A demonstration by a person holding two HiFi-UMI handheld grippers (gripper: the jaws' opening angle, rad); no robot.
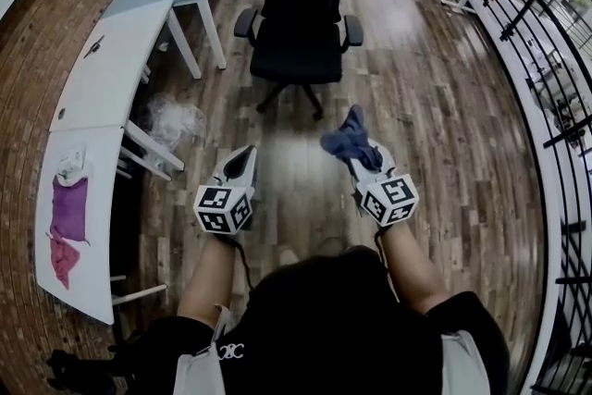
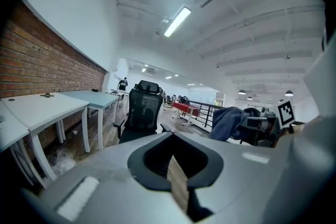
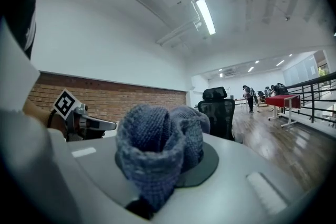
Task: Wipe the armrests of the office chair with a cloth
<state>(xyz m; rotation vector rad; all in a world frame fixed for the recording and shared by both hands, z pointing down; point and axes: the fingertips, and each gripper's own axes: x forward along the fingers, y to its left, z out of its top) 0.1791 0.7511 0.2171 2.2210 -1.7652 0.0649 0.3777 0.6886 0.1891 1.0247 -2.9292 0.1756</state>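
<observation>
A purple cloth (image 1: 69,208) and a pink cloth (image 1: 60,259) lie at the near end of the white desk (image 1: 102,79) along the brick wall (image 1: 23,88). Crumpled clear plastic (image 1: 171,120) sits on the wooden floor (image 1: 435,125) beside the desk's legs.

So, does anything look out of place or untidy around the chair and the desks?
Only one thing really: crumpled clear plastic lies on the floor by the desk legs, like litter. The chair stands upright and looks undamaged. The pink cloth on the near desk is bunched up, not folded.
</observation>
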